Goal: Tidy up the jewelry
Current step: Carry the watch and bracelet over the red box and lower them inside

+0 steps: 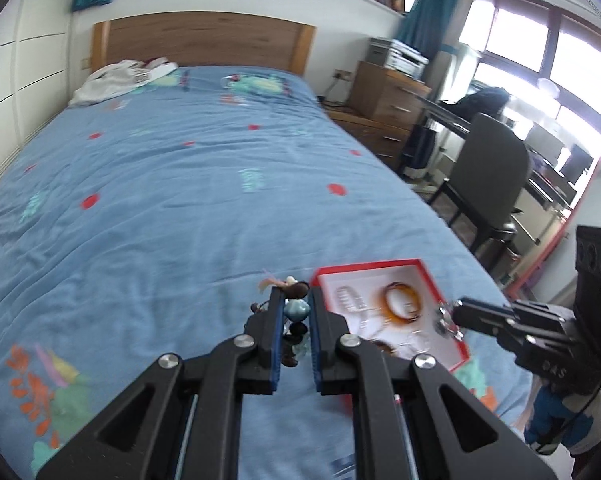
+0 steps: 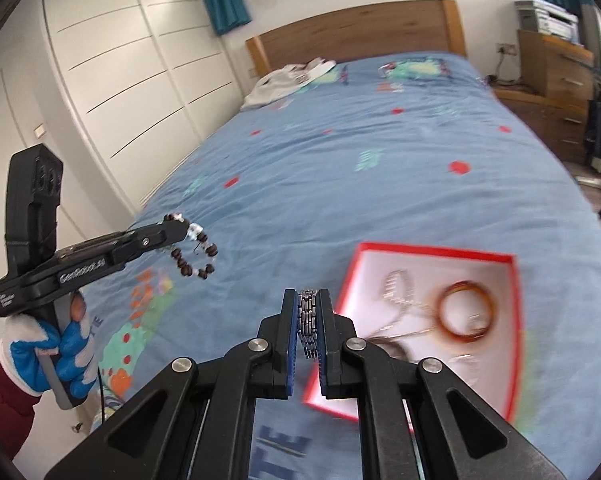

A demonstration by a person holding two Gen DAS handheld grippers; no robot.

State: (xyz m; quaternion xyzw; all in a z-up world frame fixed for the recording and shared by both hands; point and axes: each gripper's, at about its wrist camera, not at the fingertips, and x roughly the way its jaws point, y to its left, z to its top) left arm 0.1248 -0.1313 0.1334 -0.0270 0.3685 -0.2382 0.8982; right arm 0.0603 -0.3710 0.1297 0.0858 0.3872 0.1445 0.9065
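Note:
My left gripper [image 1: 294, 300] is shut on a beaded bracelet [image 1: 295, 312] of brown, blue and clear beads, held above the bed left of the box. It also shows in the right wrist view [image 2: 196, 254], hanging from the left gripper [image 2: 178, 230]. My right gripper [image 2: 309, 304] is shut on a silver metal watch band [image 2: 308, 322], at the left edge of the red box [image 2: 516, 320]. In the left wrist view the right gripper [image 1: 454, 314] holds the band [image 1: 446, 320] over the box's [image 1: 370, 266] right side. The box holds an amber bangle [image 2: 466, 316] and a silver chain [image 2: 398, 292].
The blue patterned bedspread [image 1: 180, 200] covers the bed. White clothes [image 1: 120, 80] lie by the wooden headboard [image 1: 204, 40]. A chair [image 1: 488, 176], desk and drawers [image 1: 384, 96] stand to the right of the bed. White wardrobes [image 2: 120, 80] stand on the left.

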